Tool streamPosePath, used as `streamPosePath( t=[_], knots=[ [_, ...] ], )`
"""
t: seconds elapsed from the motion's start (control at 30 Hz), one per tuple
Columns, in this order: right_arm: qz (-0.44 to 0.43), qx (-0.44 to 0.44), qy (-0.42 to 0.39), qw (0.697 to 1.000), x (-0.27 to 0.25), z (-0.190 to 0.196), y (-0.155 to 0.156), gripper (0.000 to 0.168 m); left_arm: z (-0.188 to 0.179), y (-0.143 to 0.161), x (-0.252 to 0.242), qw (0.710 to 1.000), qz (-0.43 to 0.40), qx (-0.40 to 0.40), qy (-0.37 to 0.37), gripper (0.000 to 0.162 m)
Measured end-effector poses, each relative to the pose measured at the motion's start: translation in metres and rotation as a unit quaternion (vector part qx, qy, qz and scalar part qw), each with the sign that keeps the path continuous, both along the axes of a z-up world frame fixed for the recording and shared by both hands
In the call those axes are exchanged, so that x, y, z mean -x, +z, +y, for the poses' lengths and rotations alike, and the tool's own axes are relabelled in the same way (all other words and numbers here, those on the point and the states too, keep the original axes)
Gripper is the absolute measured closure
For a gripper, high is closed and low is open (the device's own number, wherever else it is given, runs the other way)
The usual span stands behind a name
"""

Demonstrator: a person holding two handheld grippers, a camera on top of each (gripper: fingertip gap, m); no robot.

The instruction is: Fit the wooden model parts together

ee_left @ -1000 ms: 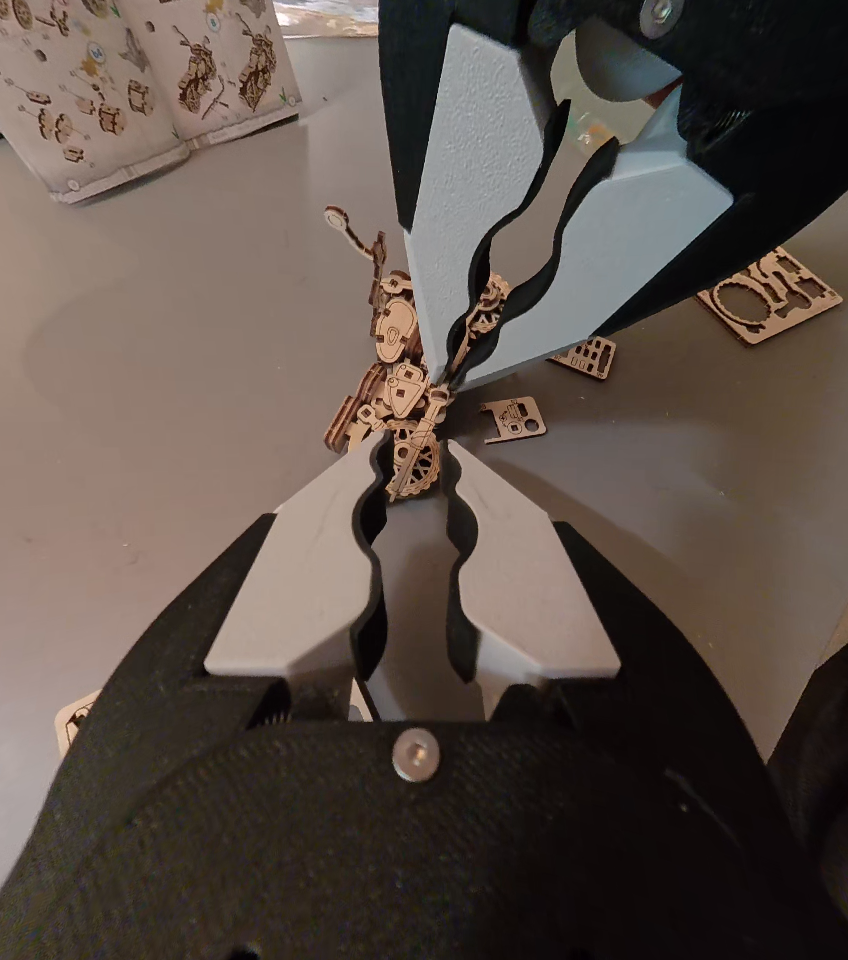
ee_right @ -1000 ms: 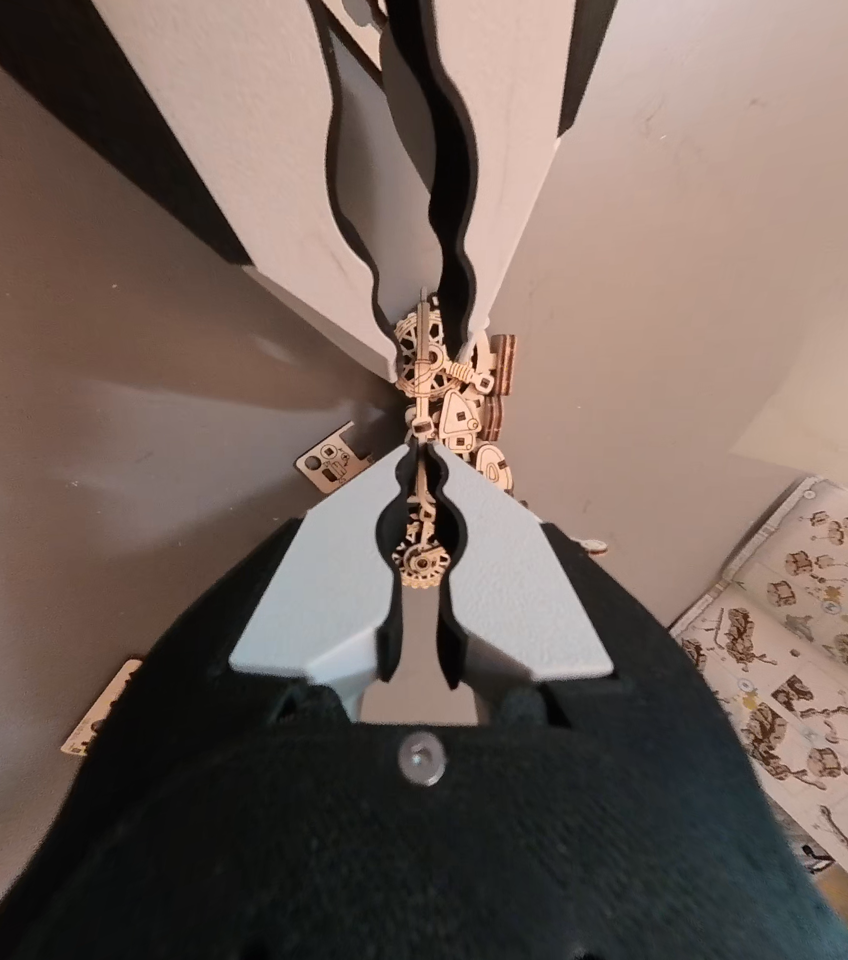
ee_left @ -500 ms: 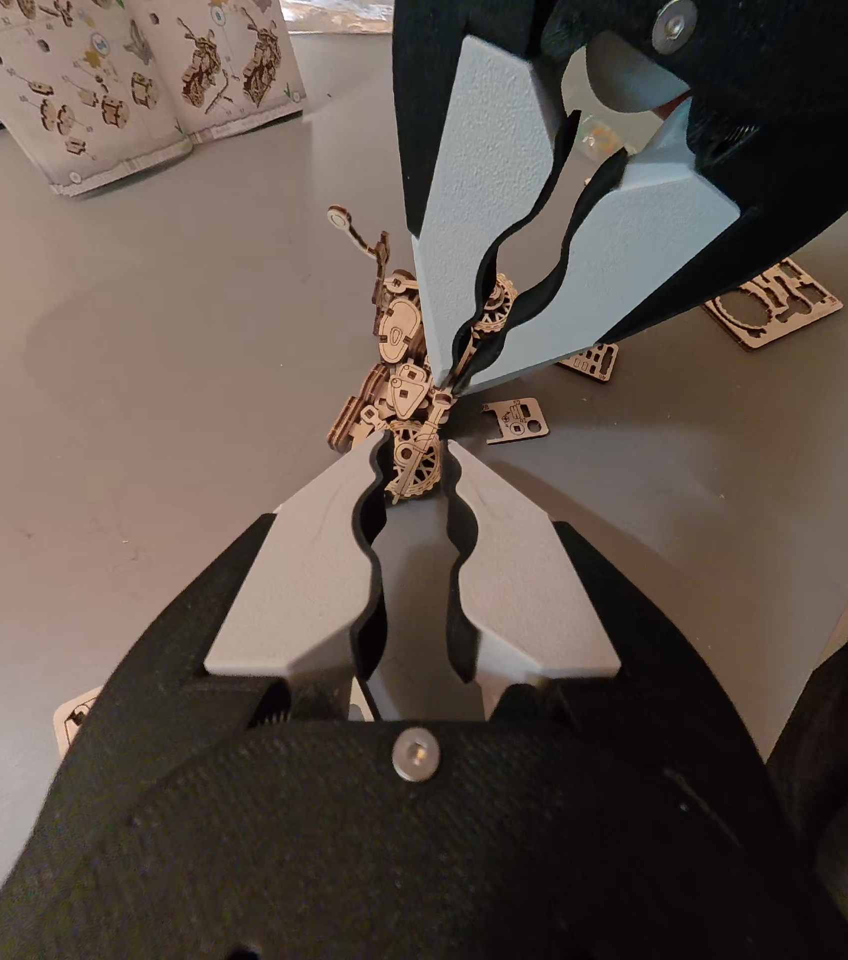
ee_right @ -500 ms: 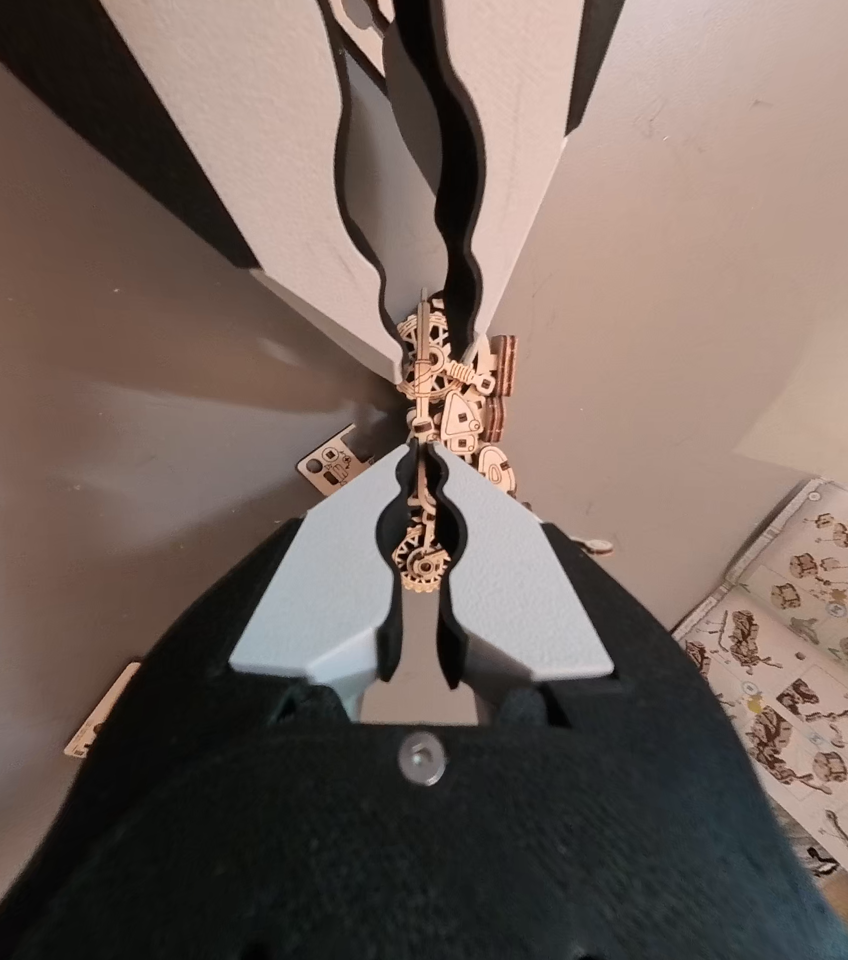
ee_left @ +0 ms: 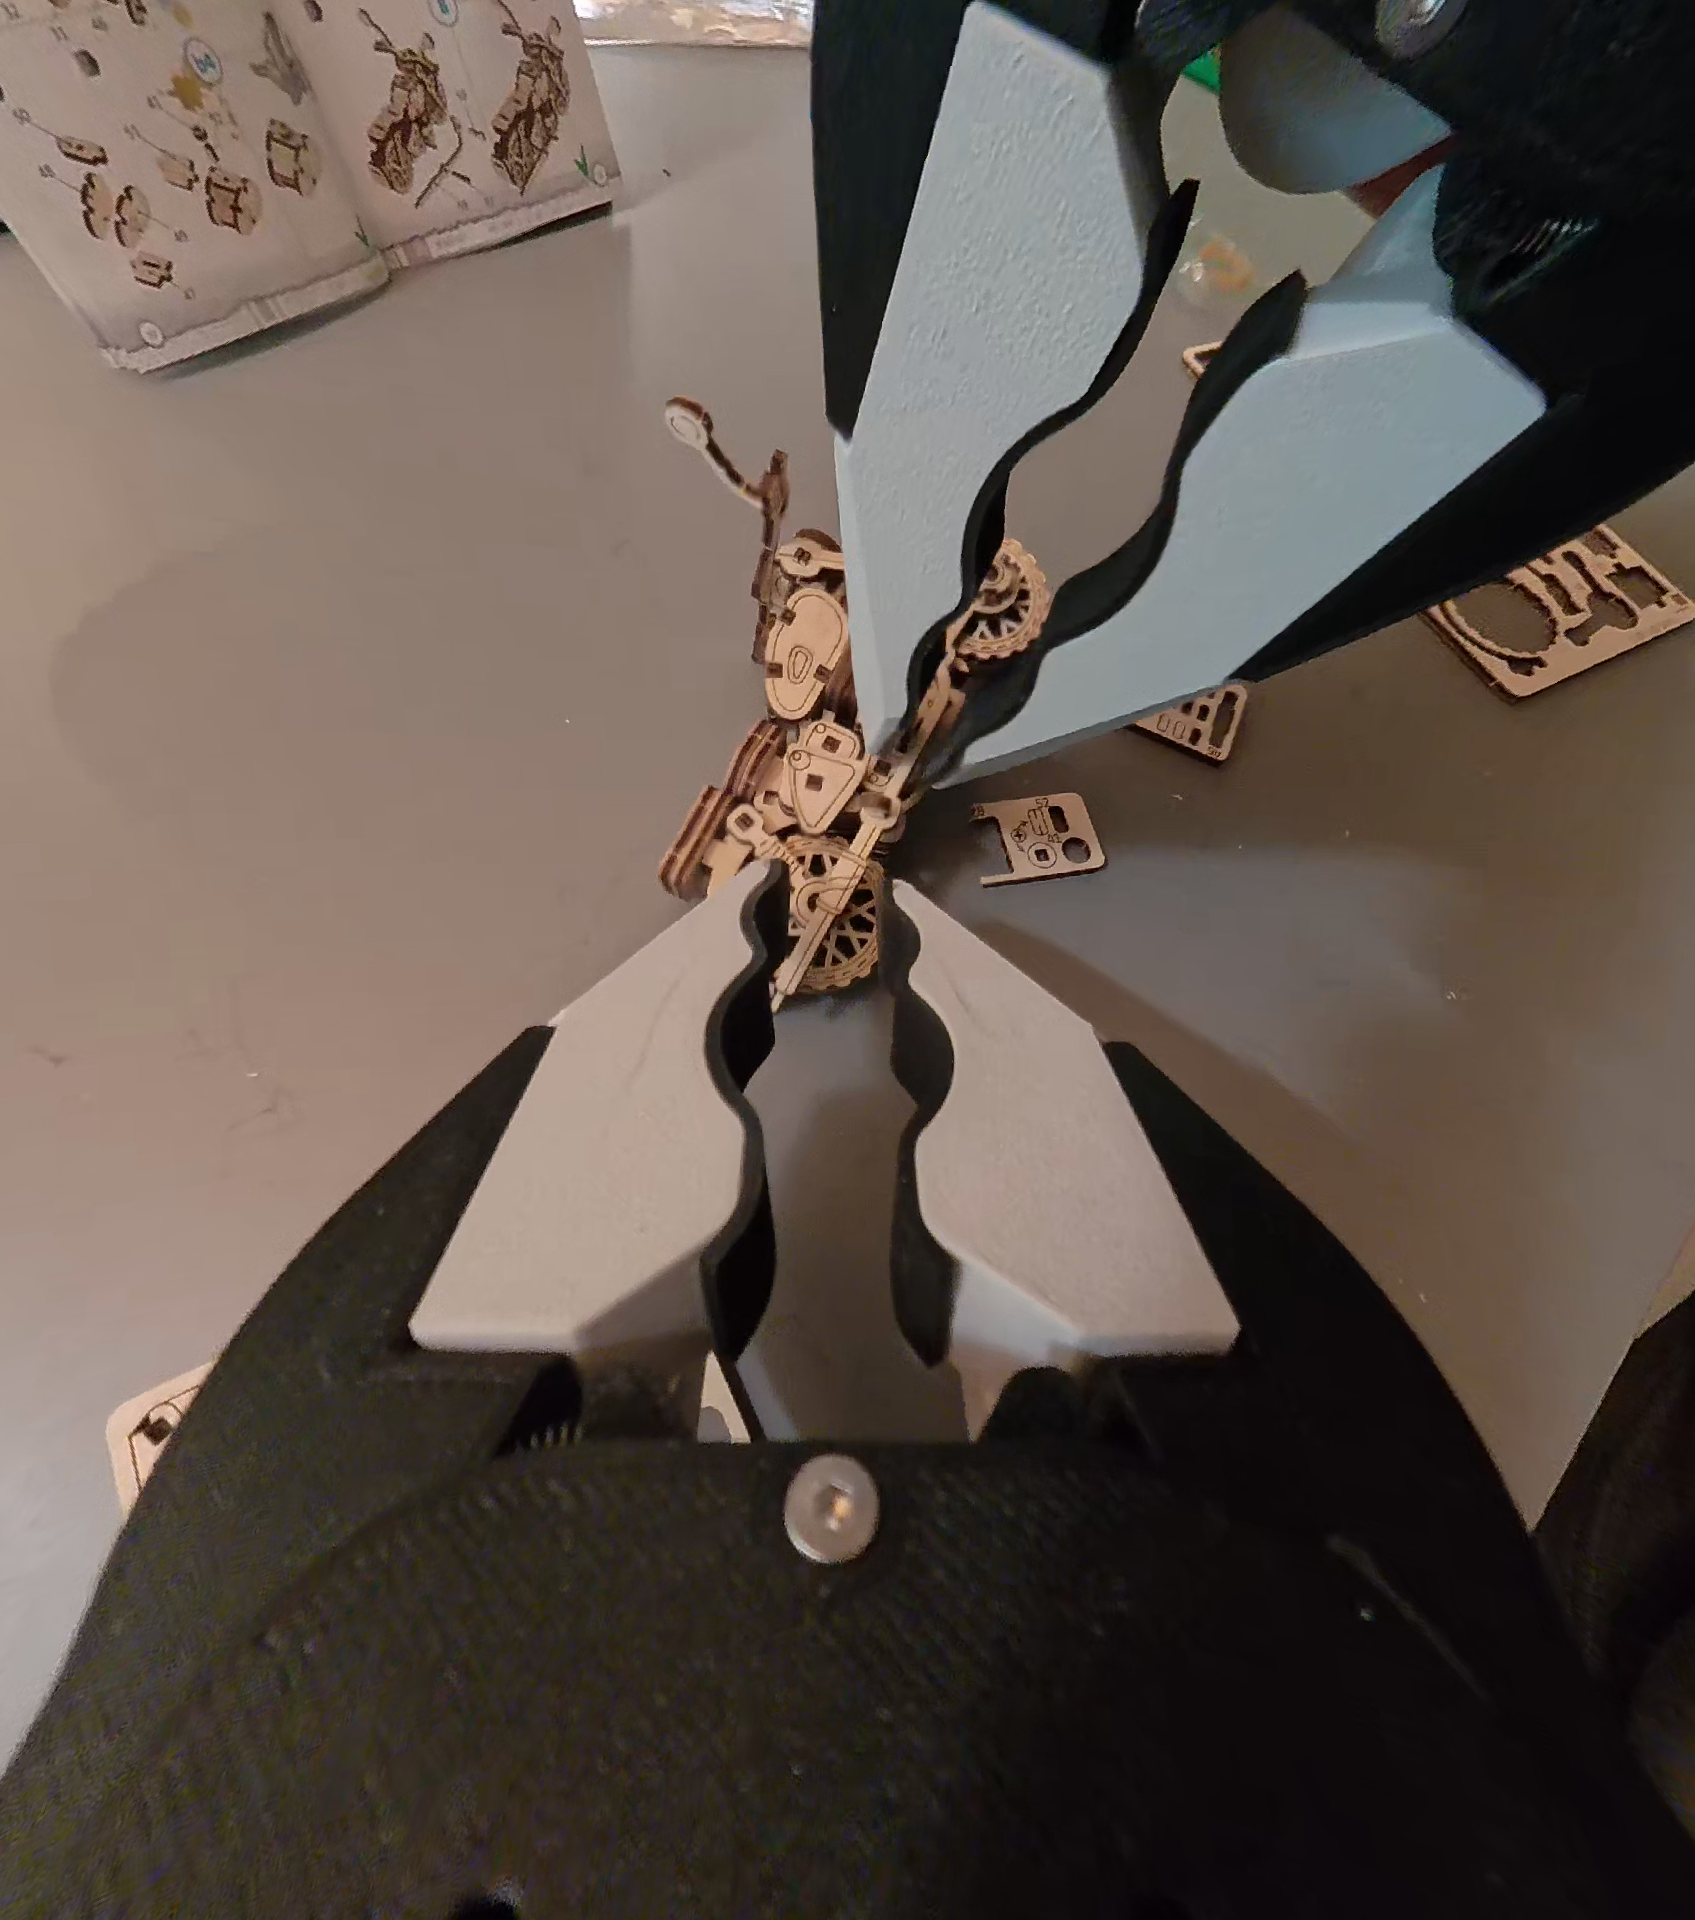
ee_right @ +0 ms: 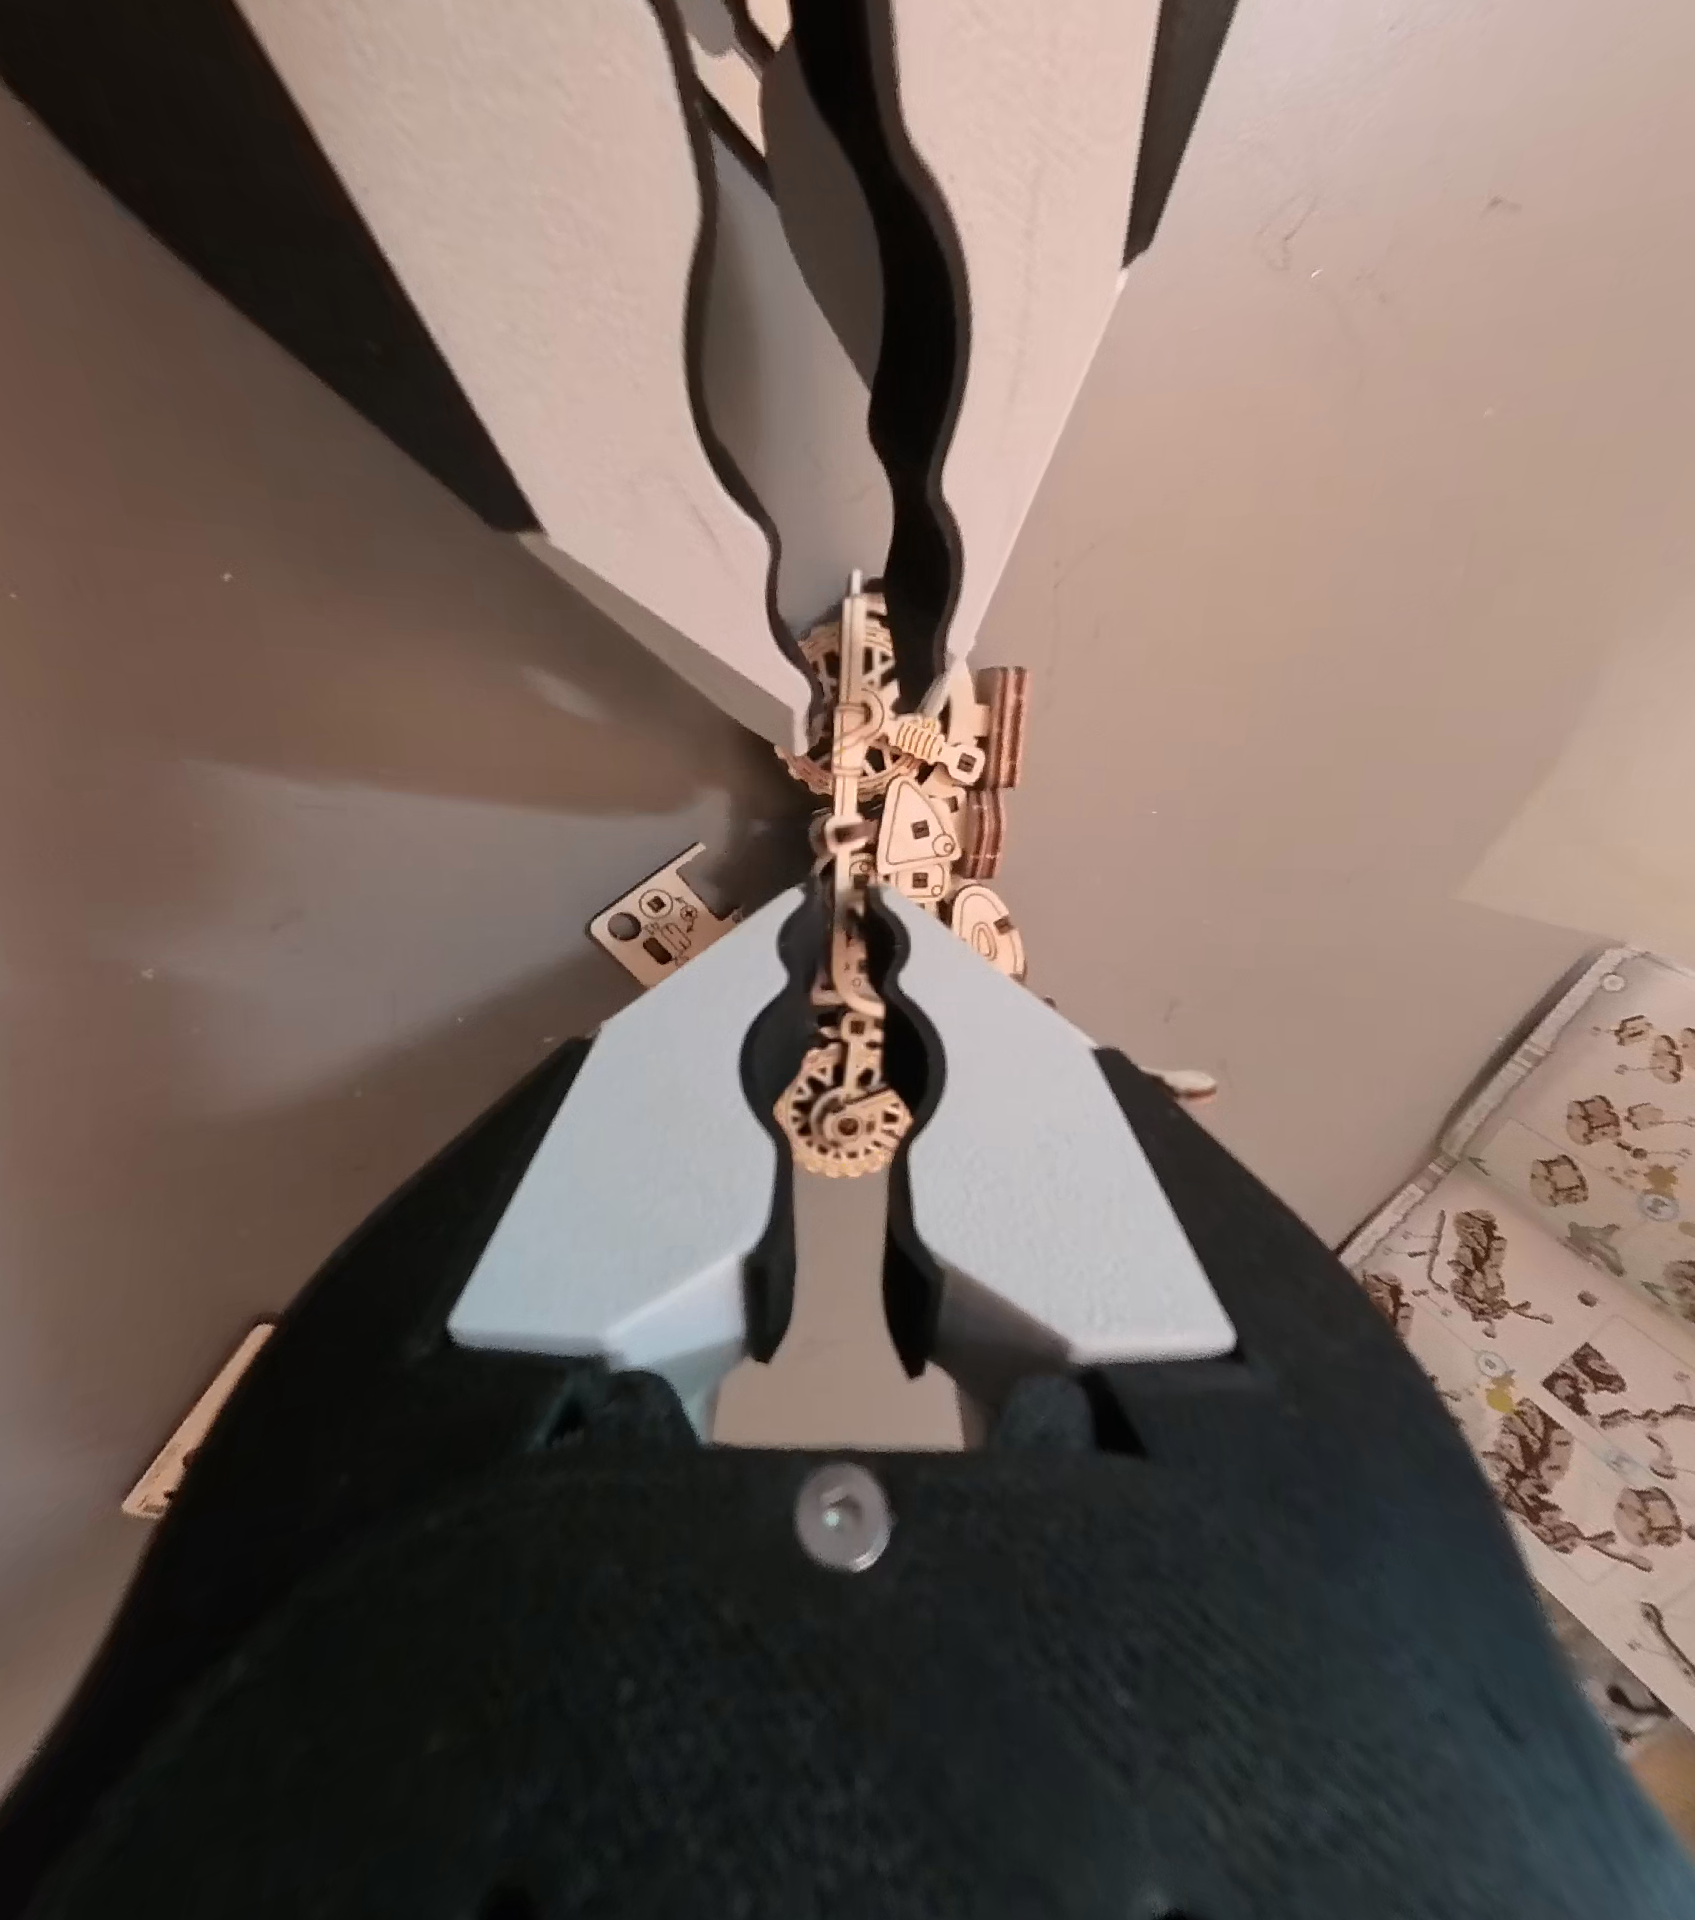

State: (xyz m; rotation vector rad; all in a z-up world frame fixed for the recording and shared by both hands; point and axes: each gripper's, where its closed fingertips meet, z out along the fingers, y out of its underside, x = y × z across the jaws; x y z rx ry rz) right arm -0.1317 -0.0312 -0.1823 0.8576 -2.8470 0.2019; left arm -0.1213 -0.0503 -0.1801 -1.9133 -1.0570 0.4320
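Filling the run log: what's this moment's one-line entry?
left gripper: around rear wheel | right gripper: shut on wooden motorcycle model | table

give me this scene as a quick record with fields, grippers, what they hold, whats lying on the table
surface: grey table
main item: small pale laser-cut wooden motorcycle model, held between both grippers
left gripper: fingertips around the rear wheel, a gap showing on each side
right gripper: shut on the front fork and wheel end
loose parts: small notched wooden card; punched-out wooden sheet
paper: open illustrated instruction booklet, far left
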Motion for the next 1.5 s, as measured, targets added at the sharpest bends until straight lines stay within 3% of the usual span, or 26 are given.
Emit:
streamPosePath(
  t=[0.03, 0.27, 0.43, 0.57, 0.77, 0.9, 1.03, 1.27, 1.5],
  knots=[
    [-0.001, 0.003, 0.0, 1.0, -0.001, -0.001, 0.001, 0.162, 0.0, 0.0, 0.0, 1.0, -0.001, 0.001, 0.001, 0.148],
    [-0.006, 0.024, -0.008, 1.0, 0.001, 0.001, 0.014, 0.159, 0.0, 0.0, 0.0, 1.0, 0.002, 0.002, 0.001, 0.148],
    [-0.055, 0.138, -0.067, 0.987, 0.007, 0.002, 0.054, 0.16, 0.0, 0.003, -0.001, 1.0, 0.01, -0.002, 0.001, 0.148],
    [-0.095, 0.281, -0.149, 0.943, 0.017, 0.007, 0.077, 0.149, -0.001, 0.004, -0.001, 1.0, 0.014, -0.004, 0.004, 0.148],
    [-0.063, 0.439, -0.212, 0.871, 0.037, 0.023, 0.082, 0.152, -0.001, 0.007, -0.001, 0.999, 0.036, 0.009, 0.01, 0.147],
    [-0.042, 0.449, -0.252, 0.856, 0.049, 0.028, 0.083, 0.145, -0.002, 0.013, -0.004, 0.998, 0.066, 0.015, 0.017, 0.145],
    [-0.095, 0.48, -0.279, 0.826, 0.047, 0.027, 0.092, 0.13, -0.005, 0.016, -0.004, 0.997, 0.071, 0.009, 0.03, 0.138],
    [-0.241, 0.476, -0.366, 0.762, 0.055, 0.037, 0.077, 0.116, -0.001, 0.026, -0.009, 0.994, 0.02, -0.103, 0.036, 0.128],
    [-0.29, 0.423, -0.393, 0.763, 0.053, 0.034, 0.045, 0.103, 0.001, 0.019, -0.009, 0.997, 0.021, -0.072, 0.028, 0.115]
  ],
)
